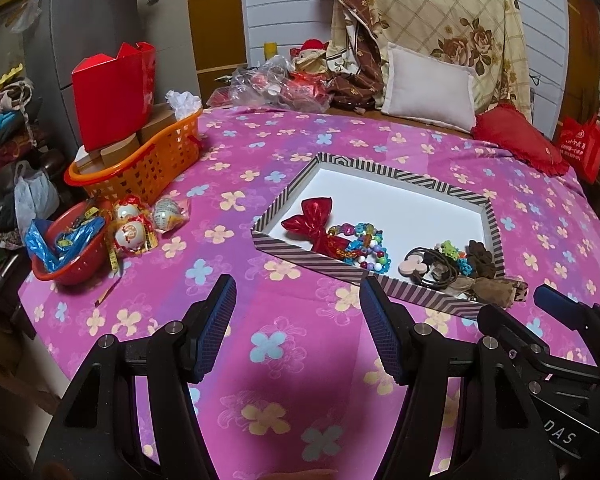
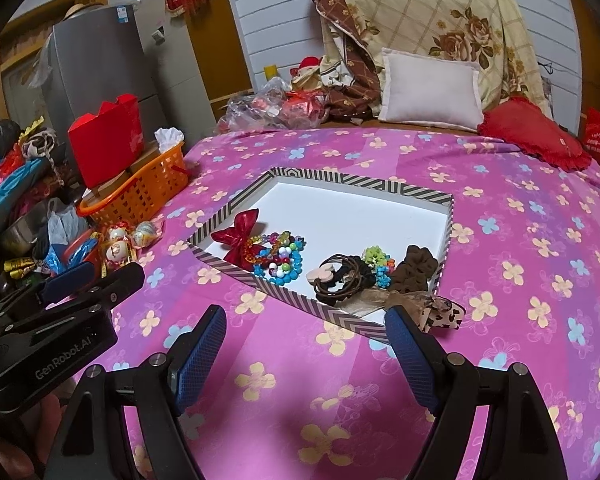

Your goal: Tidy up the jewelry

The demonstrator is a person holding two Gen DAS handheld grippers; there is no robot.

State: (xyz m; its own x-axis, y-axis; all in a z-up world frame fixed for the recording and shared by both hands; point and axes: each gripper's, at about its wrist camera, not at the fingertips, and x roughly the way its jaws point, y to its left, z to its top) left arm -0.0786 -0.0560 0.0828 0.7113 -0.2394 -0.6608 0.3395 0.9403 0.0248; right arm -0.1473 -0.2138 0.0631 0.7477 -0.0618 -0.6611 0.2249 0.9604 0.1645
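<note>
A shallow striped tray with a white floor lies on the pink flowered bedspread. Inside it are a red bow, colourful bead bracelets, dark hair ties with a pink mouse-shaped charm and a brown scrunchie. A leopard-print bow hangs over the tray's near rim. My left gripper is open and empty in front of the tray. My right gripper is open and empty at the tray's near corner.
An orange basket with boxes and a red bag stands at the left. A red bowl and wrapped eggs lie by the bed's left edge. Pillows and a red cushion are at the back.
</note>
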